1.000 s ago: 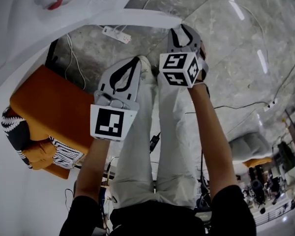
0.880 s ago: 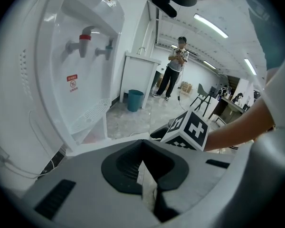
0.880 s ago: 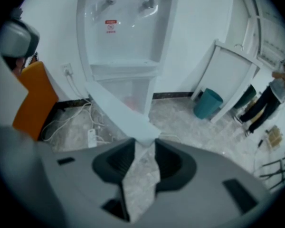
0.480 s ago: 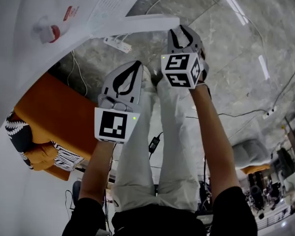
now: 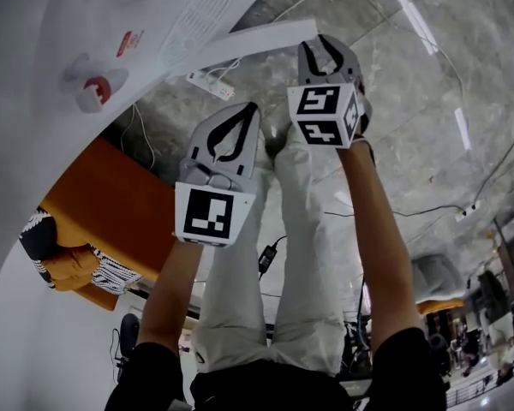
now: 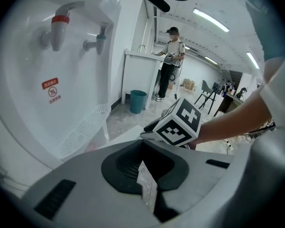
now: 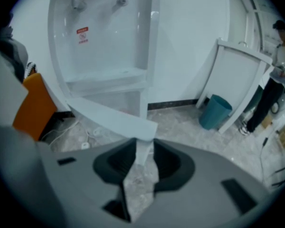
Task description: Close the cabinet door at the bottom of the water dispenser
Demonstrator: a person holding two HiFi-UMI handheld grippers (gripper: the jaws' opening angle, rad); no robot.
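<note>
Open cabinet door juts near from the water dispenser base, free edge between the right hand-held gripper jaws, parted but just closing; left hand-held gripper clenched empty; grasping step, next likely swing it far, shut.

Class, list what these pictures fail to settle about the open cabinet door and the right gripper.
Whether the right gripper presses the cabinet door between its jaws: right gripper view, blurred.
Cabinet interior: right gripper view, door covers most; head view, water dispenser overhangs it.
Warning label print: too small everywhere.
</note>
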